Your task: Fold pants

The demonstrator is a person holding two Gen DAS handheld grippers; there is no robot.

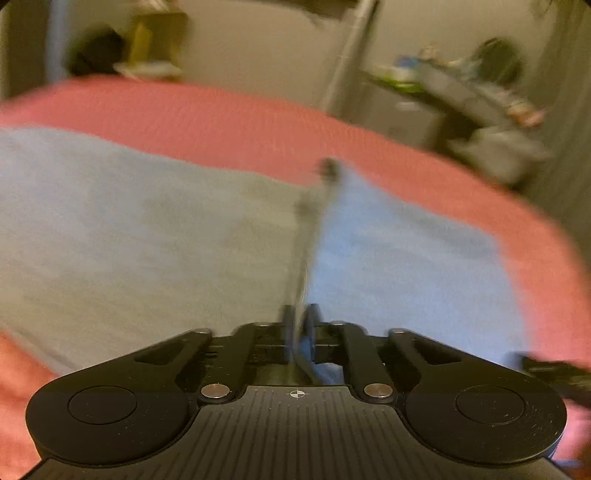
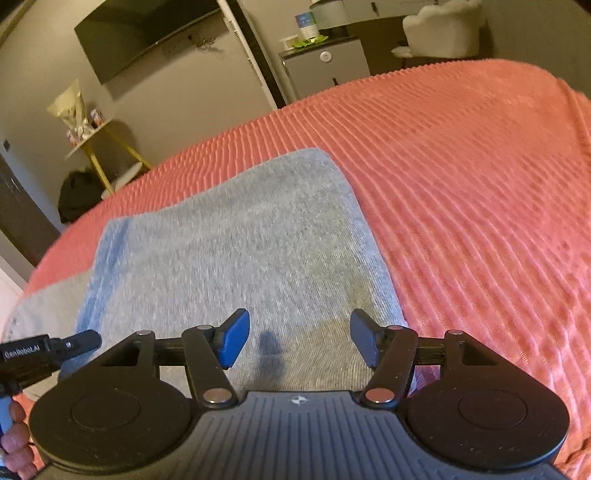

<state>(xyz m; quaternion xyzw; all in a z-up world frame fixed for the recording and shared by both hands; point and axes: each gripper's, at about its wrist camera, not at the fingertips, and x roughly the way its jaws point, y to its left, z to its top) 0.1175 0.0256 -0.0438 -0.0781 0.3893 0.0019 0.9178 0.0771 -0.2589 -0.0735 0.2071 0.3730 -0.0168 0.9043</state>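
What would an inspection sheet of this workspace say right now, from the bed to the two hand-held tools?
Surface: a bed under a ribbed coral bedspread, lying smooth.
Job's things: grey pants spread flat on the bedspread, a blue stripe near one edge.
Clutter: nothing seen on the bed besides the pants.
Grippers: left gripper has its jaws shut; that view is blurred, so whether cloth is pinched cannot be told. Right gripper has its jaws open over the pants, nothing between them.
Cables: nothing seen on the bed.
Surroundings: a wall-mounted television, a yellow-legged side table, a small fridge and a pale chair beyond the bed.
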